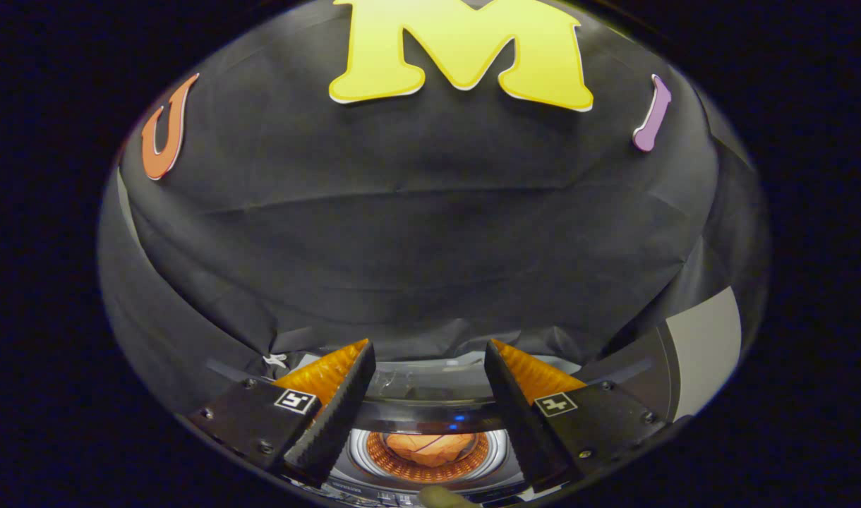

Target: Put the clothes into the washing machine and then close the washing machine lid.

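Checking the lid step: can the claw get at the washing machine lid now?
Probably yes. The claw is open and empty above the washing machine, orange clothes in the drum, nothing between fingers and lid.

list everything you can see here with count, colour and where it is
washing machine: one, grey and silver, below the fingers, lid open, round drum showing between them
clothes: one orange bundle, inside the drum, between the fingers
black cloth: one, black, the booth wall beyond the machine
panel: one, pale grey, beside the cloth, past the right finger
gripper: one, fingers spread apart above the drum, holding nothing
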